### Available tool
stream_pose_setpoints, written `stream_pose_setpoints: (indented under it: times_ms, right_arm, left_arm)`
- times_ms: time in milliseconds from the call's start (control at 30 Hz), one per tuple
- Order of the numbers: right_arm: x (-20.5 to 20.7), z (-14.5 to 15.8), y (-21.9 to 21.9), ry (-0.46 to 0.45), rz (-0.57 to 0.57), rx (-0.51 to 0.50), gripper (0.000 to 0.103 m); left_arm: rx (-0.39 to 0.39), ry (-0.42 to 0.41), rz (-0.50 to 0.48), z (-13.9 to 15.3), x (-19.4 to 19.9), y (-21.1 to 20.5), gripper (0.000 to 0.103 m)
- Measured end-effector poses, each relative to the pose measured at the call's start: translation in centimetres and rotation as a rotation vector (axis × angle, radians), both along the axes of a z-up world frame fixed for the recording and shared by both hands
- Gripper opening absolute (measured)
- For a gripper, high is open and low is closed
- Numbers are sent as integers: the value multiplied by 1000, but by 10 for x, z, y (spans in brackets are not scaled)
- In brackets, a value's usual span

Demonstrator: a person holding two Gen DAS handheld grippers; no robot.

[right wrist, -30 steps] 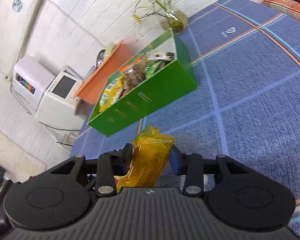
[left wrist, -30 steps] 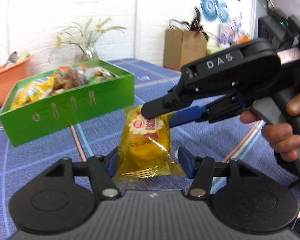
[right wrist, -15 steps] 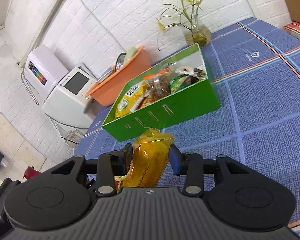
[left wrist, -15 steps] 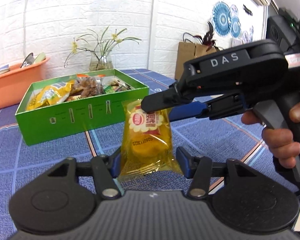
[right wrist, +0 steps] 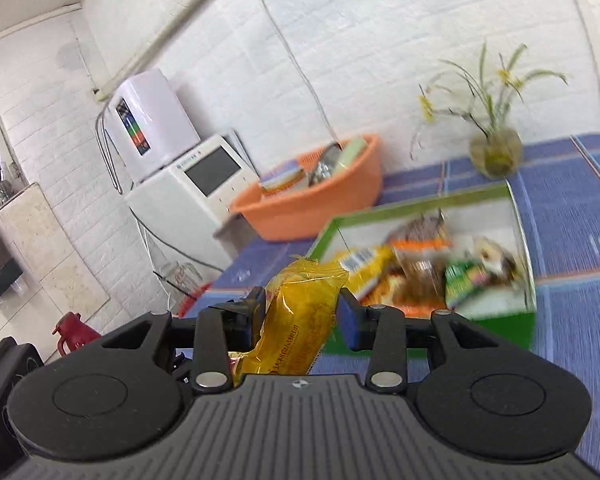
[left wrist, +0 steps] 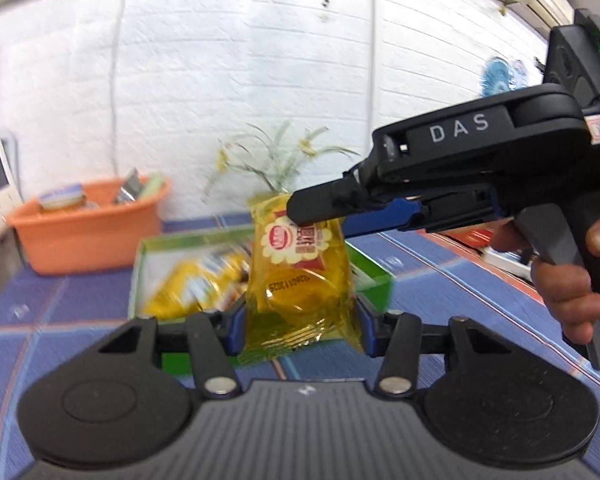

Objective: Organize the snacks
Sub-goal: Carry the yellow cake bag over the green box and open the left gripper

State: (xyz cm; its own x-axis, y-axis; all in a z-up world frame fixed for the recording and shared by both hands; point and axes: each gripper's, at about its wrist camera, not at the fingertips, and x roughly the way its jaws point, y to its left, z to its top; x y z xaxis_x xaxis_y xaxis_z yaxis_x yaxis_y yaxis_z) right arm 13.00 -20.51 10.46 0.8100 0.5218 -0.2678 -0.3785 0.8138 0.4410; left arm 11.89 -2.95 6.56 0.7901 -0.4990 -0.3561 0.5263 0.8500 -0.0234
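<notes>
Left wrist view: your left gripper [left wrist: 300, 320] has the lower part of the yellow snack packet [left wrist: 300, 276] between its blue pads [left wrist: 236, 322]; its jaws have just been closing in on the packet and now press its sides.
Right gripper in that view: your right gripper [left wrist: 320, 210] comes in from the right and pinches the packet's top edge; your right hand [left wrist: 560, 280] wraps the handle.
Right wrist view: your right gripper [right wrist: 302, 312] is clamped on the same yellow snack packet [right wrist: 300, 320], which runs lengthwise between the fingers and is crumpled.
Packet position: held off the table by both grippers, in front of the green box [left wrist: 376, 280]; in the right wrist view it sits in front of the near left corner of the green box [right wrist: 496, 320].
Box contents: several other snack bags, a yellow one [right wrist: 364, 268] and a green one [right wrist: 468, 284] among them, blurred.
Table: a blue cloth with light and orange stripes covers the table [right wrist: 572, 240].
Far edge of the table: an orange basin [right wrist: 312, 208] towards the left corner and a glass vase [right wrist: 494, 152] with thin stems beside the white brick wall [left wrist: 240, 80].
Beyond the table's left edge: a white appliance with a screen [right wrist: 204, 176].
Sharpness: the box and table are motion-blurred in both views.
</notes>
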Motion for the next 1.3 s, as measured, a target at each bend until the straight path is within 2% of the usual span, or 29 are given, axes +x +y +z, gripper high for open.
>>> stream_pose_setpoints:
  times_ms: [233,467,633,800,967,1000,1067,1167,1233,1300]
  right_arm:
    - [36,-4,-9,-60,-108,-6,68]
    - [57,-26,-49,-45,-198,66,68]
    - [63,-41,-69,-16,-241,104,68]
    - [75,-44,-81,-11,-324,137,68]
    - [82,-46,-74,-14,-320,69,72]
    - [82,-47,-75,-7,-317,88,75]
    - [80,-49,-79,7,-325,145,100]
    - [74,-49,-84,8,-361,182,103]
    - [71,-47,-84,18,-362,169,103]
    - [65,-46,-87,27,-358,172,103]
  left_arm:
    - [-2,14,36,2,56,-19,51]
    - [-16,37,22,-16,92,-57,51]
    - [22,41,13,-31,108,-82,52]
    - [43,48,54,-40,115,-84,60]
    - [39,32,62,-39,111,-77,67]
    - [38,27,68,-38,111,-78,69]
    - [25,16,78,-36,112,-77,73]
    - [35,-41,144,-37,117,-79,100]
    - [47,-58,147,-38,118,-78,102]
    - [-17,-29,113,-34,116,-68,102]
